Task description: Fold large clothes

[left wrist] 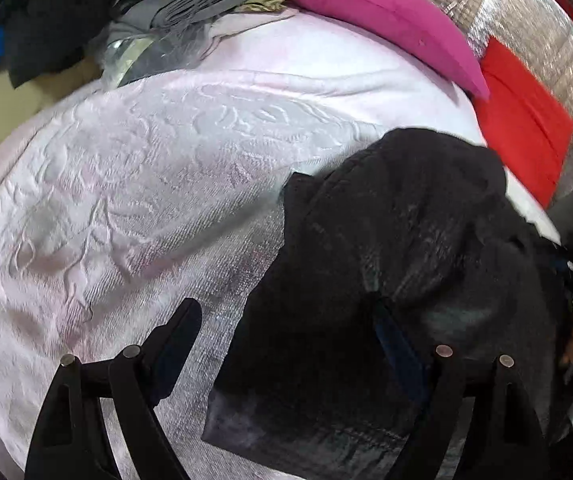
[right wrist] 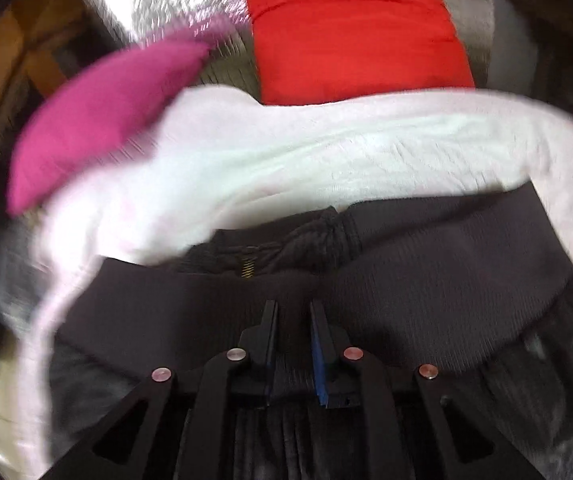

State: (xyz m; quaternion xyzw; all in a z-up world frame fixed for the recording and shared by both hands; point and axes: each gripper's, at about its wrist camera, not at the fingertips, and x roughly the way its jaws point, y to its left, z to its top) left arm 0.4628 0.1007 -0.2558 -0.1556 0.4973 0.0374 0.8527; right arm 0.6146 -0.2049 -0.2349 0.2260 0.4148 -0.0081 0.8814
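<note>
A black garment [left wrist: 398, 240] lies bunched on the pale pink embossed bedspread [left wrist: 126, 184], at the right of the left wrist view. My left gripper [left wrist: 286, 320] is open; its left finger [left wrist: 178, 340] is over the bedspread and its right finger is partly covered by the garment's edge. In the right wrist view the garment [right wrist: 406, 280] shows a ribbed band and a brass zipper [right wrist: 250, 266]. My right gripper [right wrist: 292, 320] stands narrowly apart with the dark ribbed band between the fingers; whether it grips the cloth is unclear.
A magenta pillow [left wrist: 366, 12] and a red pillow [left wrist: 522, 120] rest against a silver quilted headboard [left wrist: 526, 20]. Grey and dark clothes [left wrist: 190, 8] are heaped at the far left of the bed. The bedspread [right wrist: 326, 152] is rumpled beyond the garment.
</note>
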